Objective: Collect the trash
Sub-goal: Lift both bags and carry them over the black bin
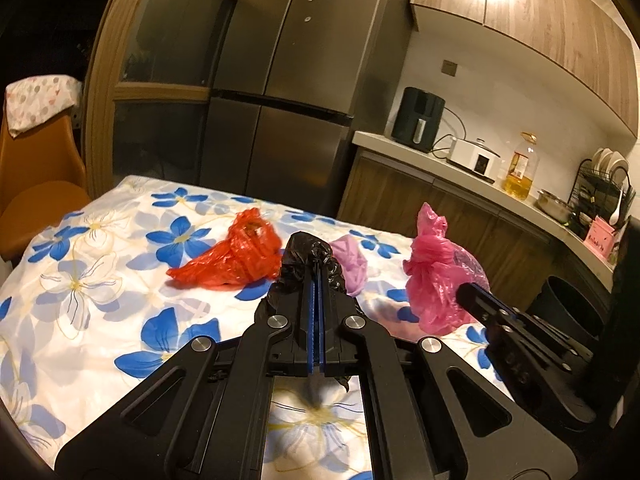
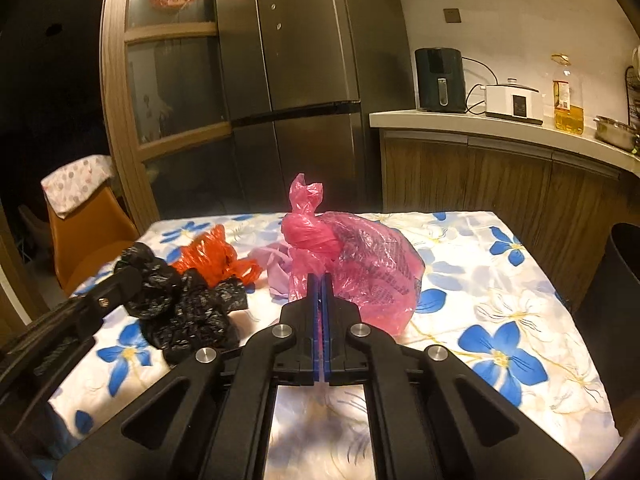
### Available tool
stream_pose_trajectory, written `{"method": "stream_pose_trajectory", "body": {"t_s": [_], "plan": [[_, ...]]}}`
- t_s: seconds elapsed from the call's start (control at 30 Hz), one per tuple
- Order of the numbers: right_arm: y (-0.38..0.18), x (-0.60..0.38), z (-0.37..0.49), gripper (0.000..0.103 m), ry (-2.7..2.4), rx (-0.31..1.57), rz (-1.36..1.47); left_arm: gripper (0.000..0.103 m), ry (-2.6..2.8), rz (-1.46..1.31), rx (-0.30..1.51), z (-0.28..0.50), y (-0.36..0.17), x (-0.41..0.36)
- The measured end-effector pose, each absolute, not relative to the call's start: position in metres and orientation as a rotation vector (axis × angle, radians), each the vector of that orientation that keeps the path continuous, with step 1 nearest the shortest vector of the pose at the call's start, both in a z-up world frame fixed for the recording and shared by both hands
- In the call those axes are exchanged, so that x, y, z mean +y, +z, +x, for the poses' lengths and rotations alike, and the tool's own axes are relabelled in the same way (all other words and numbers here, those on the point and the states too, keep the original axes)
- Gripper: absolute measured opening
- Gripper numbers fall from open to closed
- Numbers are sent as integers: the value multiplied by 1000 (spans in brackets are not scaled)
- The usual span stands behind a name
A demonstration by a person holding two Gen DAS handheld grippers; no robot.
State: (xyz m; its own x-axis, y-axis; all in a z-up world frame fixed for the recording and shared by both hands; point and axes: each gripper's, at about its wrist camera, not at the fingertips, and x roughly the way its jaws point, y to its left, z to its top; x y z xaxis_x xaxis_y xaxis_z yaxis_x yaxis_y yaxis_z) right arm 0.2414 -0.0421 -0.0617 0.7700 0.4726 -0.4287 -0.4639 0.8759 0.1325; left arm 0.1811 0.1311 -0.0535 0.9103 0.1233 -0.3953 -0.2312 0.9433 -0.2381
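Observation:
In the left wrist view my left gripper [image 1: 319, 270] is shut on the crumpled black bag [image 1: 300, 254], whose film bunches around the fingertips. Behind it on the floral tablecloth [image 1: 92, 288] lie a red-orange bag [image 1: 236, 258] and a lilac bag [image 1: 354, 266]. To the right stands a knotted pink bag [image 1: 434, 280], and my right gripper [image 1: 466, 292] meets its side. In the right wrist view the right gripper [image 2: 320, 280] is shut on the pink bag [image 2: 360, 256], with pink film between the blue pads. The black bag [image 2: 180, 304] hangs from the left gripper [image 2: 128, 280] at the left.
A dark waste bin [image 2: 624, 280] stands off the table's right edge. An orange chair [image 2: 92, 236] with a cloth over it is at the left. Behind the table are a steel fridge [image 2: 304, 80] and a counter [image 2: 500, 124] with appliances and an oil bottle.

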Motion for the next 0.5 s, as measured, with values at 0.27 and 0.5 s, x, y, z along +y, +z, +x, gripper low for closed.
{"method": "stream_pose_trajectory", "body": {"t_s": [0.27, 0.5], "plan": [[-45, -82, 225, 2, 477, 432, 48, 0, 145, -253, 374, 179, -40, 97], [-38, -122, 219, 2, 417, 412, 75, 0, 81, -207, 373, 184, -30, 55]]}}
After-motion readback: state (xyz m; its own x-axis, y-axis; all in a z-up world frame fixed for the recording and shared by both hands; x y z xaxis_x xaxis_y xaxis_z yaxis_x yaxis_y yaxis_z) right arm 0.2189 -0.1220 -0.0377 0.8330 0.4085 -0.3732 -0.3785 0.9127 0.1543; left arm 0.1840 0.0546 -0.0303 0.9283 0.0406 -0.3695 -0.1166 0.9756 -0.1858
